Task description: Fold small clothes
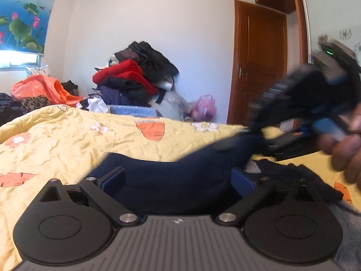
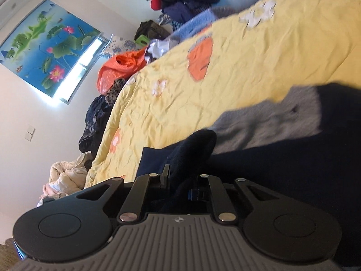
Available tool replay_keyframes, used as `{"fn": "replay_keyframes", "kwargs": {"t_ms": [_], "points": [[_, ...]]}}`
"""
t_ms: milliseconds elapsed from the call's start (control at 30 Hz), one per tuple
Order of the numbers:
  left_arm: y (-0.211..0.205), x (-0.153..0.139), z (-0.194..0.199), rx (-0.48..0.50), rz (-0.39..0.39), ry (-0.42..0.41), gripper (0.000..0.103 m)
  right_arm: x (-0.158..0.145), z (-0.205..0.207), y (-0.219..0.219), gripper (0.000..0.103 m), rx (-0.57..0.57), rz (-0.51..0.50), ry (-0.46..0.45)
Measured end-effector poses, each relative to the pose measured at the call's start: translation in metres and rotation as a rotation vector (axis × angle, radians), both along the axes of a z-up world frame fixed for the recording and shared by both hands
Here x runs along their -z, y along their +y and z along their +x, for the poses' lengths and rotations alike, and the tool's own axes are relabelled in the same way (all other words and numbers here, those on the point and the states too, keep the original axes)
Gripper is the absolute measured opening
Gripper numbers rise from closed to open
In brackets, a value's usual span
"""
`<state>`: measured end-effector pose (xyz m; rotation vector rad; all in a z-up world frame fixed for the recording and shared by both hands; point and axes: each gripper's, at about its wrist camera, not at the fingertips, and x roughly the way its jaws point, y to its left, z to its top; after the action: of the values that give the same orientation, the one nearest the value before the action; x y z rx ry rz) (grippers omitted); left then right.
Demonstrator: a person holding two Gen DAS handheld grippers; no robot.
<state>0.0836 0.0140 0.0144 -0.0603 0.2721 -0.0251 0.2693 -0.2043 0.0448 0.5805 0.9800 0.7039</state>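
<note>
While the right tongs (image 2: 180, 180) pinch only a small bunch of the dark sock (image 1: 171, 180) lying on the bed (image 1: 67, 140) near its front edge, and the left tongs (image 1: 178, 180) stand apart around it, the bunch may slip free.

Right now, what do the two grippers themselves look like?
Left gripper: matte black linkage arms with silver pivot bolts, round black discs either side, ribbed grey body with a small logo, blue pads. Right gripper matches it; seen from the left wrist, it shows a green light.
</note>
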Motion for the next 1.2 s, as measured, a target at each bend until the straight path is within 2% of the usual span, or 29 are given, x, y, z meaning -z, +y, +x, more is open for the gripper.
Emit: {"fn": "replay_keyframes", "kwargs": {"t_ms": [167, 300, 367, 633, 700, 733, 767, 833, 867, 933, 1000, 1067, 1133, 1200], "points": [[0.0, -0.001, 0.006, -0.014, -0.002, 0.028, 0.1, -0.005, -0.002, -0.075, 0.021, 0.071, -0.126, -0.011], [0.0, -0.001, 0.007, -0.016, 0.002, 0.041, 0.1, 0.017, -0.007, -0.125, 0.021, 0.157, -0.18, 0.034], [0.001, 0.0, 0.009, -0.02, 0.004, 0.051, 0.1, 0.027, -0.009, -0.133, 0.021, 0.175, -0.213, 0.037], [0.002, 0.002, 0.017, -0.025, 0.007, 0.109, 0.1, 0.049, -0.012, -0.139, 0.018, 0.198, -0.19, 0.058], [0.004, -0.007, 0.023, 0.045, 0.032, 0.164, 0.1, 0.046, -0.012, -0.14, 0.024, 0.201, -0.182, 0.057], [0.006, -0.017, 0.026, 0.08, 0.058, 0.159, 0.1, 0.04, -0.012, -0.14, 0.036, 0.203, -0.185, 0.054], [0.009, -0.03, 0.028, 0.108, 0.093, 0.122, 0.1, 0.032, -0.014, -0.141, 0.049, 0.199, -0.191, 0.027], [0.016, -0.052, 0.041, 0.143, 0.18, 0.054, 0.1, 0.01, -0.017, -0.139, 0.063, 0.19, -0.226, -0.087], [0.02, -0.061, 0.058, 0.153, 0.22, 0.071, 0.1, -0.001, -0.015, -0.137, 0.068, 0.181, -0.236, -0.137], [0.03, -0.066, 0.103, 0.201, 0.231, 0.202, 0.1, -0.019, -0.002, -0.129, 0.071, 0.144, -0.262, -0.208], [0.039, -0.056, 0.146, 0.23, 0.233, 0.356, 0.099, -0.025, 0.016, -0.117, 0.071, 0.088, -0.306, -0.241], [0.042, -0.041, 0.176, 0.272, 0.243, 0.478, 0.099, -0.021, 0.038, -0.102, 0.071, 0.027, -0.363, -0.235], [0.042, -0.031, 0.19, 0.353, 0.227, 0.539, 0.099, -0.013, 0.059, -0.087, 0.071, -0.037, -0.403, -0.215], [0.038, -0.023, 0.195, 0.402, 0.245, 0.559, 0.099, -0.005, 0.075, -0.071, 0.07, -0.102, -0.438, -0.206]]}}
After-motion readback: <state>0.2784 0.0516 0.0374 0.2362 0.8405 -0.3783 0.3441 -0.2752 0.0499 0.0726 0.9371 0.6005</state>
